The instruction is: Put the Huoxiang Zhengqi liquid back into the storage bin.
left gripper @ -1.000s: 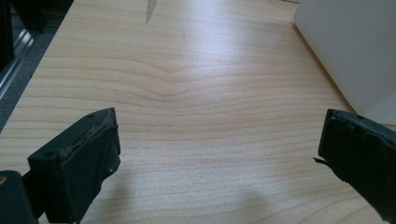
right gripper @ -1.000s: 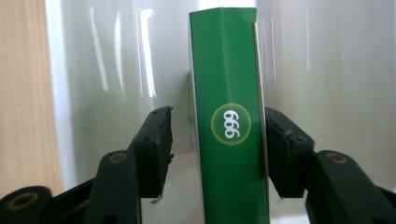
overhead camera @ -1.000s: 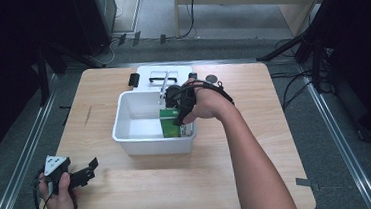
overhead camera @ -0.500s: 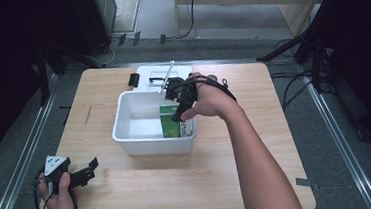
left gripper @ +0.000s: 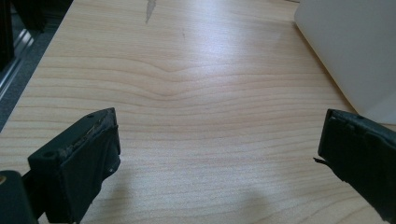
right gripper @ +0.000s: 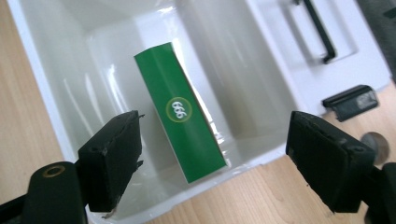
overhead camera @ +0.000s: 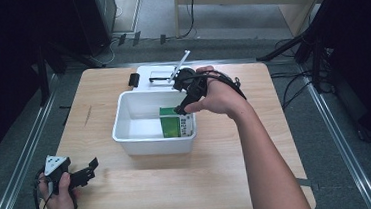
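A green box (overhead camera: 175,125) marked 666 (right gripper: 187,135) stands in the right end of a white bin (overhead camera: 153,139), leaning by its wall (right gripper: 42,84). My right gripper (overhead camera: 183,104) hovers just above the box. Its jaws have just been opening and now stand wide (right gripper: 212,140), with the box below them and free of the pads. My left gripper (overhead camera: 86,172) rests low over the table's near left corner, open (left gripper: 219,126), with bare wood between its jaws. The bin's side (left gripper: 355,46) rises at its upper right.
Behind the bin lies a white lid (overhead camera: 158,76) with a black handle (right gripper: 317,32). A black clip (overhead camera: 134,79) sits at the lid's left end (right gripper: 350,100). Metal rails run along both sides of the table. Cables lie on the floor beyond.
My right gripper has lifted up out of the bin and opened off the green box, which stays standing inside. My left gripper has kept still.
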`<state>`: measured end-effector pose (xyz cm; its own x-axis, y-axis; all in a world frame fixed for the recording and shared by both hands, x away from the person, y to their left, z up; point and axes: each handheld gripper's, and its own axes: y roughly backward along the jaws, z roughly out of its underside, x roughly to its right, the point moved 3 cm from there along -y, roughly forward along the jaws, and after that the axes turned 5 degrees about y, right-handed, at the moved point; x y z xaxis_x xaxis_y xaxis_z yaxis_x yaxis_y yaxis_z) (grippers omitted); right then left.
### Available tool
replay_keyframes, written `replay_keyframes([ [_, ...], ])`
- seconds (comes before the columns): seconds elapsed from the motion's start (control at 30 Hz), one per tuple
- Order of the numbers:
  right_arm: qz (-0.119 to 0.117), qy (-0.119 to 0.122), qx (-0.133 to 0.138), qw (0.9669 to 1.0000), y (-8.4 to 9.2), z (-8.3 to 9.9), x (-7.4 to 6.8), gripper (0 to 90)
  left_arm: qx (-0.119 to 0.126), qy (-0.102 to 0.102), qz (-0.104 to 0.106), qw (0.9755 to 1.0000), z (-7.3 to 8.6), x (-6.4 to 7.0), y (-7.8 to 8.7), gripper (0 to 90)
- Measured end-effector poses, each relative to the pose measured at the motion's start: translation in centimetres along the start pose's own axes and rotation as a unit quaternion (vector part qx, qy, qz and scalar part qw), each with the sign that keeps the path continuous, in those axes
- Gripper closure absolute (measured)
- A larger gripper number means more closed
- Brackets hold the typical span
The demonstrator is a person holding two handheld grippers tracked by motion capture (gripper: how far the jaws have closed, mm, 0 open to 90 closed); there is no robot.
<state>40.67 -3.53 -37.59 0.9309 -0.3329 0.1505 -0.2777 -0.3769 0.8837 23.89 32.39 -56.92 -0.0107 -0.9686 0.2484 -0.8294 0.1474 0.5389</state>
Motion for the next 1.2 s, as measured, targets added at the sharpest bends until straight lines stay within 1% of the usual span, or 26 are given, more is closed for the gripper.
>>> replay_keyframes([
  [0.03,0.01,-0.018,0.014,0.9997,0.5,0.3,0.3,17.0,-0.001,0.0,0.0,1.0,0.0,0.0,0.0,0.1],
  [0.07,0.01,-0.018,0.014,0.9997,0.5,0.3,0.3,17.0,-0.001,0.0,0.0,1.0,0.0,0.0,0.0,0.1],
  [0.1,0.028,-0.035,0.025,0.9987,0.8,0.6,0.5,17.0,-0.001,0.0,0.0,1.0,0.0,0.0,0.0,0.1],
  [0.17,0.041,-0.054,0.034,0.9971,1.0,1.1,0.7,16.2,0.0,0.0,0.0,1.0,0.0,0.0,0.0,0.1],
  [0.2,0.041,-0.054,0.034,0.9971,1.0,1.1,0.7,16.2,0.0,0.0,0.0,1.0,0.0,0.0,0.0,0.1],
  [0.23,0.055,-0.074,0.048,0.9946,1.1,1.6,0.8,15.2,0.0,0.0,0.0,1.0,0.0,0.0,0.0,0.1],
  [0.3,0.06,-0.079,0.053,0.9936,1.1,1.9,0.9,15.1,-0.001,-0.001,-0.001,1.0,0.0,0.0,0.0,0.1],
  [0.33,0.071,-0.086,0.065,0.9916,1.2,2.5,1.1,15.1,-0.001,-0.001,-0.001,1.0,0.0,0.0,0.0,0.1],
  [0.4,0.08,-0.094,0.069,0.9899,1.4,3.1,1.2,15.0,-0.001,-0.001,-0.001,1.0,0.0,0.0,0.0,0.1],
  [0.43,0.08,-0.094,0.069,0.9899,1.4,3.1,1.2,15.0,-0.001,-0.001,-0.001,1.0,0.0,0.0,0.0,0.1],
  [0.53,0.096,-0.114,0.089,0.9847,1.8,4.1,1.6,14.6,-0.001,-0.001,-0.001,1.0,0.0,0.0,0.0,0.1],
  [0.57,0.105,-0.125,0.1,0.9815,2.0,4.8,1.8,14.5,-0.001,-0.001,-0.001,1.0,0.0,0.0,0.0,0.1],
  [0.67,0.119,-0.134,0.109,0.9778,2.3,5.9,2.0,14.5,0.001,-0.001,-0.001,1.0,0.0,0.0,0.0,0.1],
  [0.73,0.127,-0.145,0.117,0.9742,2.5,6.7,2.1,14.1,0.001,-0.001,-0.001,1.0,0.0,0.0,0.0,0.1],
  [0.77,0.127,-0.145,0.117,0.9742,2.5,6.7,2.1,14.1,0.001,-0.001,-0.001,1.0,0.0,0.0,0.0,0.1],
  [0.8,0.136,-0.16,0.123,0.97,2.6,7.6,2.2,13.8,0.001,-0.001,-0.002,1.0,0.0,0.0,0.0,0.1],
  [0.83,0.136,-0.16,0.123,0.97,2.6,7.6,2.2,13.8,0.001,-0.001,-0.002,1.0,0.0,0.0,0.0,0.1],
  [0.87,0.143,-0.17,0.129,0.9664,2.8,8.5,2.3,13.8,0.001,-0.002,-0.001,1.0,0.0,0.0,0.0,0.1],
  [0.93,0.145,-0.171,0.131,0.9657,2.8,8.8,2.3,13.8,0.001,0.0,-0.001,1.0,0.0,0.1,0.0,0.1],
  [0.97,0.149,-0.176,0.139,0.963,3.0,9.7,2.4,13.9,0.0,-0.002,-0.001,1.0,0.0,0.1,0.0,0.1],
  [1.03,0.154,-0.18,0.144,0.9609,3.1,10.4,2.4,13.9,0.0,-0.002,-0.001,1.0,0.0,0.0,0.0,0.1],
  [1.07,0.154,-0.18,0.144,0.9609,3.1,10.4,2.4,13.9,0.0,-0.001,-0.001,1.0,0.0,0.0,0.0,0.1],
  [1.1,0.161,-0.191,0.146,0.9573,3.2,11.3,2.4,13.9,0.0,-0.001,-0.001,1.0,0.0,0.0,0.0,0.1],
  [1.13,0.161,-0.191,0.146,0.9573,3.2,11.3,2.4,13.9,0.0,-0.001,-0.001,1.0,0.0,0.1,0.0,0.1],
  [1.17,0.164,-0.195,0.147,0.9557,3.2,11.8,2.4,13.9,0.0,-0.001,-0.001,1.0,0.0,0.1,0.0,0.1],
  [1.2,0.168,-0.205,0.148,0.9528,3.3,12.6,2.4,13.8,0.0,-0.001,-0.001,1.0,0.0,0.1,0.0,0.1],
])
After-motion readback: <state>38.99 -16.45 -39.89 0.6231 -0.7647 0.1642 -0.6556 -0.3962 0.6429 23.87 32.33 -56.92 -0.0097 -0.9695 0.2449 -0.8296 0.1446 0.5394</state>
